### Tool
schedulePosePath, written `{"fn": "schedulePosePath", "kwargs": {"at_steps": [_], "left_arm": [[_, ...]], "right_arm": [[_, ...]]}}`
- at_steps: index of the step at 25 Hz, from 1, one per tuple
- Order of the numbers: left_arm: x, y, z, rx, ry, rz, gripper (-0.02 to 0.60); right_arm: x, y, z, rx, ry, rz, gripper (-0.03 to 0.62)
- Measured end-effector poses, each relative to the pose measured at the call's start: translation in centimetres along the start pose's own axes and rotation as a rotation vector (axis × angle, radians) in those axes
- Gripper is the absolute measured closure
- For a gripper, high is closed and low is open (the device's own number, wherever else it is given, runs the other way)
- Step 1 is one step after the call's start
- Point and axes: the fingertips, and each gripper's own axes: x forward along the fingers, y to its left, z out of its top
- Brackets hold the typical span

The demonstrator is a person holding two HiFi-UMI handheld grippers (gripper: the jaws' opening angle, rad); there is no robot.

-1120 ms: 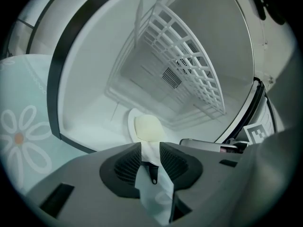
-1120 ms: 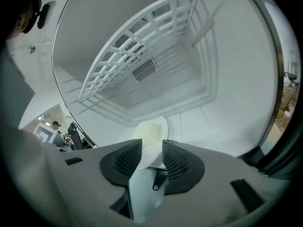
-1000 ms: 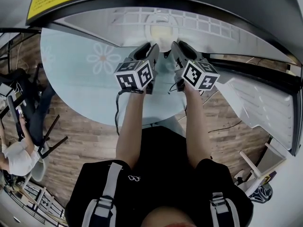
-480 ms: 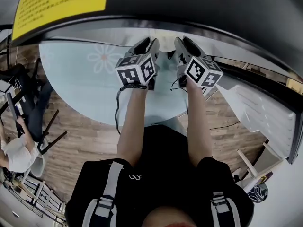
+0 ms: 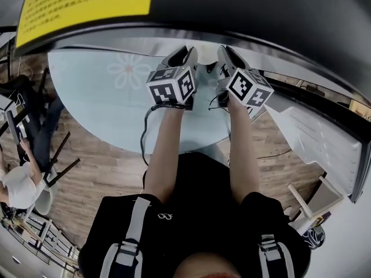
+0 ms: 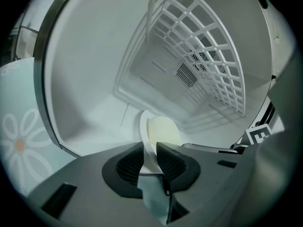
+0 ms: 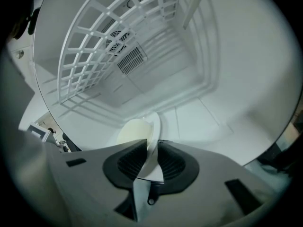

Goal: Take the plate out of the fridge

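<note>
The left gripper (image 6: 150, 148) is seen with its jaws closing. The near rim of the plate (image 6: 163, 130) lies between the ribbed pads (image 6: 128, 162), and a narrow gap appears to remain on one side, so this rim is not yet clamped. The right gripper (image 7: 152, 148) is also closing, and its pads (image 7: 173, 163) are already pressed on the plate's (image 7: 135, 129) near rim. The rim is seen slanting through the gap from pad to pad.

The plate is shown with a white rim and a cream centre. It is located inside the fridge (image 6: 94, 79), in the white compartment near its front opening. The two grippers are applied to the same near edge, close beside each other. The right gripper's marker cube is visible at the edge of the left gripper view.

A white wire rack (image 6: 213, 65) is fitted along one side of the compartment (image 7: 246, 70), apart from the plate. Vent grilles (image 6: 187, 74) are set in the back wall behind the rack (image 7: 94, 46).

In the head view, the left gripper (image 5: 186, 54) and the right gripper (image 5: 225, 52) are held side by side, with both arms extended and the tips directed under the fridge's dark top edge (image 5: 261, 16). A yellow label (image 5: 81, 4) is fixed to that top. A pale round table (image 5: 98, 97) with a flower print stands to the left, over a wooden floor (image 5: 104, 178).
</note>
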Motion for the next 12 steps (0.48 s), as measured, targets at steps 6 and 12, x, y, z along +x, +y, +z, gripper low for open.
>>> {"fn": "schedulePosePath", "kwargs": {"at_steps": [6, 12], "left_arm": [[-1.0, -0.3, 0.5, -0.010, -0.037, -0.028, 0.503], [-2.2, -0.8, 0.9, 0.002, -0.054, -0.038, 0.494]], "right_arm": [[-0.9, 0.3, -0.7, 0.073, -0.007, 0.022, 0.523], [-2.0, 1.7, -0.4, 0.171, -0.065, 0.067, 0.526]]}}
